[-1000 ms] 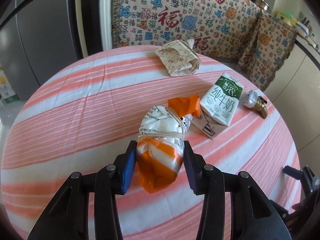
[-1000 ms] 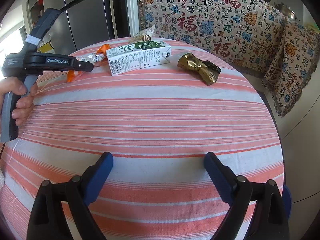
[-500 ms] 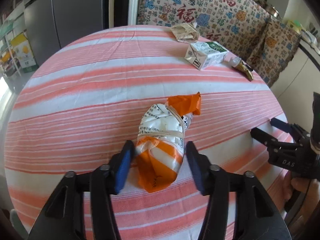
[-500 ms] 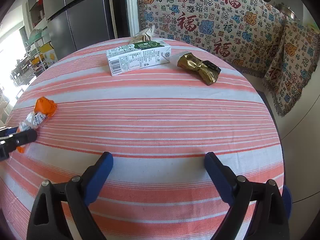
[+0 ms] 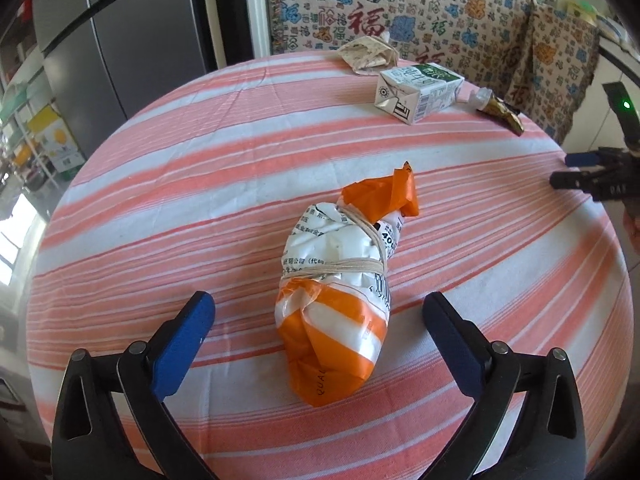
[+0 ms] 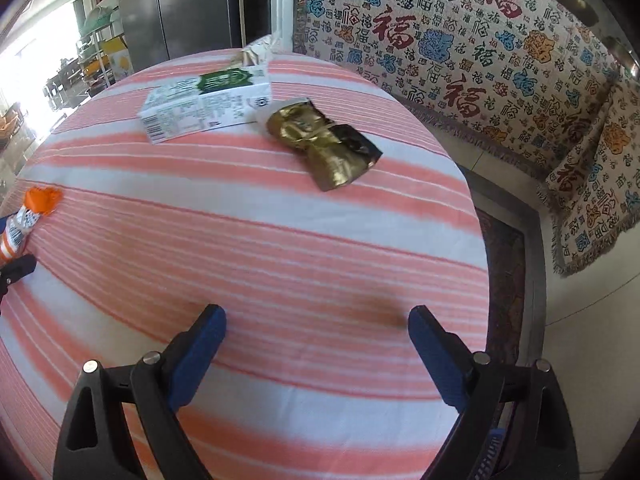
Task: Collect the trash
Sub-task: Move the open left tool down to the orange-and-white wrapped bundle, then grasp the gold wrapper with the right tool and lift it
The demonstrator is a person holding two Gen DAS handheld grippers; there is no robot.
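While the bundle sits freed between wide jaws, these relations are noted:
Left gripper (image 5: 318, 322): jaws just opened wide; the orange-and-white bundle (image 5: 340, 292) is seen between them, untouched, on the counter (image 5: 180, 184).
Bundle axis: pointed away from the gripper, tilted slightly right.
Right gripper (image 6: 316, 330): spread wide, nothing held.
Nearest trash: the gold wrapper (image 6: 324, 146) lies ahead of it, the carton (image 6: 206, 106) just beyond.
Judged: the wrapper is best reached by the right.

Tied bundle (image 5: 340, 300) near; milk carton (image 5: 420, 90) beyond, wrapper (image 6: 324, 144) just beside
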